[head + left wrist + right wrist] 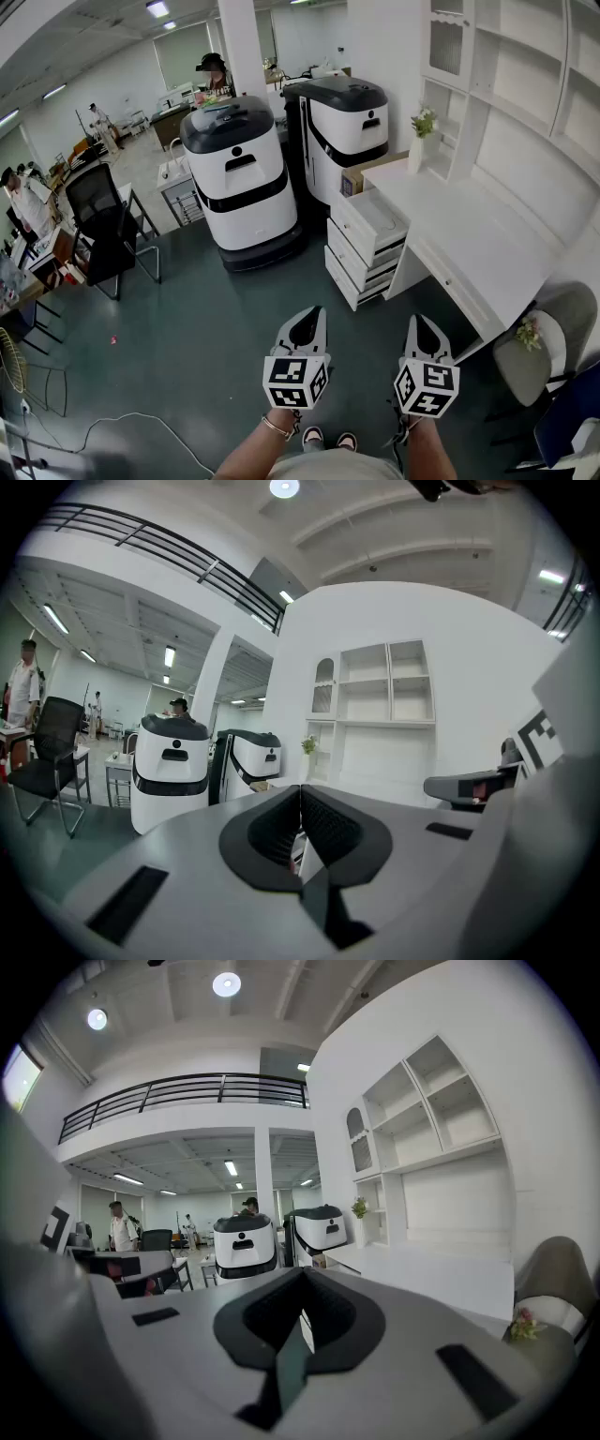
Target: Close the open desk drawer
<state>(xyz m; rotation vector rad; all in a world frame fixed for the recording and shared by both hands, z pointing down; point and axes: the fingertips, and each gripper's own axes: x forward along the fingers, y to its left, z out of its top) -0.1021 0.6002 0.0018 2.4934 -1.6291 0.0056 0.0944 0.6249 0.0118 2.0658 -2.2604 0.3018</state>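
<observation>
The white desk (469,244) stands at the right in the head view, with a stack of drawers (361,255) at its left end. The top drawer (373,221) is pulled out and shows its inside; the two below it also stick out a little, stepped. Both grippers hang low in front of me, well short of the drawers. My left gripper (309,326) (300,791) is shut with nothing in it. My right gripper (424,332) (302,1275) also has its jaws together and holds nothing. In the right gripper view the desk top (422,1265) runs ahead on the right.
Two tall white-and-black machines (239,178) (342,117) stand left of the desk, close to the drawers. A cardboard box (361,173) and a potted plant (424,124) sit on the desk. A grey chair (544,342) is at the right, a black office chair (98,220) at the left. People stand far off.
</observation>
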